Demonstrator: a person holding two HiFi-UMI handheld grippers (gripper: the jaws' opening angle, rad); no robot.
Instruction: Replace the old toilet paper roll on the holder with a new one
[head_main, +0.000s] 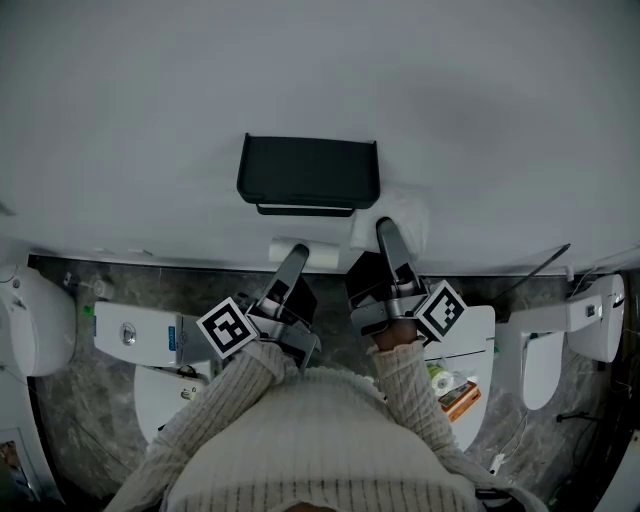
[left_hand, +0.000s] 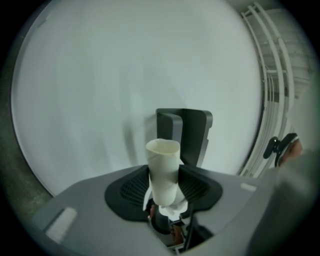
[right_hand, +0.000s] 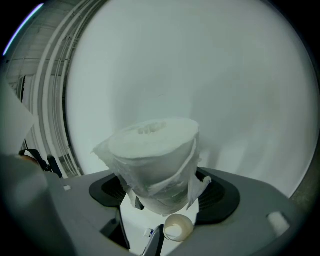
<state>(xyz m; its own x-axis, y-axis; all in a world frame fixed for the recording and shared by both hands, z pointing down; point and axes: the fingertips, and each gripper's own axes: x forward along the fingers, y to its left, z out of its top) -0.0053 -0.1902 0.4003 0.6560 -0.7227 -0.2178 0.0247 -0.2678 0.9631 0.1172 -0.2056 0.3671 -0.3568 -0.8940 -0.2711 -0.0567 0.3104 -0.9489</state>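
A plain white wall (head_main: 150, 100) rises behind the black wall-mounted paper holder (head_main: 308, 175). Below it lies a grey marbled floor (head_main: 70, 400), with a white toilet (head_main: 150, 340) down to the holder's left. Two cream knitted sleeves (head_main: 400, 385) reach forward under the holder. The right gripper (head_main: 385, 228) clamps a full white toilet paper roll (right_hand: 155, 165) just beside the holder's lower right corner. The left gripper (head_main: 297, 255) pinches an empty pale cardboard tube (left_hand: 163, 172) directly beneath the holder, jaws fairly wide.
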